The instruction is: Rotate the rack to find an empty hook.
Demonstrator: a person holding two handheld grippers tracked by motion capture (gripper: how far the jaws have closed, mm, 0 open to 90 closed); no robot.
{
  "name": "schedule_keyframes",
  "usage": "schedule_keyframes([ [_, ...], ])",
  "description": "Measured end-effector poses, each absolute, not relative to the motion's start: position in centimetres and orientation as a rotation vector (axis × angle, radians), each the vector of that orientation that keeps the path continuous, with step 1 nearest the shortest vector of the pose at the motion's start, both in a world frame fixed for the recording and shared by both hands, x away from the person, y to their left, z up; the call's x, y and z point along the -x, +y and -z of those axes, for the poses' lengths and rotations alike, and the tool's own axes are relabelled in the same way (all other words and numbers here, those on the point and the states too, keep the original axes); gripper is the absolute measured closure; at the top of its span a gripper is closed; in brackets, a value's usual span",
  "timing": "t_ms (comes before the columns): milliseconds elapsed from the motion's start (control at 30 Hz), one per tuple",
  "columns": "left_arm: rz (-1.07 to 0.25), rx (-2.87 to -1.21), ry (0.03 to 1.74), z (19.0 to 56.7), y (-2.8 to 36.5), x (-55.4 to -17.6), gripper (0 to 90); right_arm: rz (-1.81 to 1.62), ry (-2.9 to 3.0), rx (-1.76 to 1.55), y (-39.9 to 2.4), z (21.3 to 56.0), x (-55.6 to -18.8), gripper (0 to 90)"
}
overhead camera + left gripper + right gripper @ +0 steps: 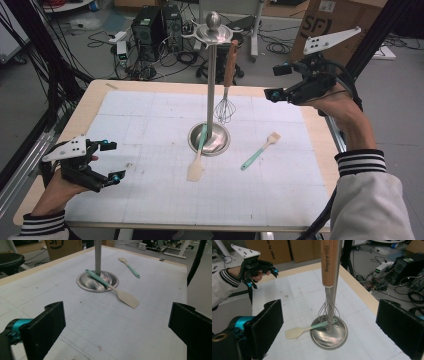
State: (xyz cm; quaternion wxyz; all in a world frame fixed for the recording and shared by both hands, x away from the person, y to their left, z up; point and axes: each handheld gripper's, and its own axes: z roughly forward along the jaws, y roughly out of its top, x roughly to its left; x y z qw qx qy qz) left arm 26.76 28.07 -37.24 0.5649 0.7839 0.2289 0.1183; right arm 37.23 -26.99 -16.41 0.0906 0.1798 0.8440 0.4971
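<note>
My right tongs [329,322] are apart, nothing in them. The wooden-handled wire whisk [329,272] hangs straight up-and-down right ahead. My left tongs [117,322], also apart, sit farther off.

1. The whisk [227,85] has a reddish-brown wooden handle with dark lettering and silver wires.
2. The stand [212,75] is shiny silver steel, base and pole alike.
3. The spatula [197,160] leaning on the base has a teal handle and a cream blade.
4. The pastry brush [260,151] has a teal handle and a cream head.
5. The mat [150,195] is white with a fine grey grid.
6. The table [90,102] edge is pale wood.
7. The left gripper [111,161] and right gripper [277,81] are black with teal fittings and a grey plate.
8. The sleeve [361,162] cuffs are black-and-white striped.
</note>
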Motion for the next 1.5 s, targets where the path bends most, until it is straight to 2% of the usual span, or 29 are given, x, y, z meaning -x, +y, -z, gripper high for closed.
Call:
schedule_keyframes([
  [267, -0.279, -1.849, 0.536, 37.3, 28.0, -26.8, 1.7, -1.497, 2.566, -0.502, -27.2, 15.4, -38.0, 28.7],
  [400, -0.278, -1.852, 0.533, 37.3, 28.0, -26.8, 1.7, -1.506, 2.579, -0.501, -27.2, 14.9, -38.4, 42.8],
  [933, -0.27, -1.856, 0.537, 37.4, 27.9, -26.8, 1.7, -1.493, 2.58, -0.49, -26.3, 13.1, -39.3, 83.2],
  [1133, -0.271, -1.857, 0.538, 37.4, 27.8, -26.8, 1.7, -1.497, 2.576, -0.481, -25.8, 12.5, -39.6, 89.1],
  [1500, -0.264, -1.858, 0.535, 37.6, 27.8, -26.9, 1.7, -1.489, 2.594, -0.451, -24.0, 11.7, -40.5, 89.3],
])
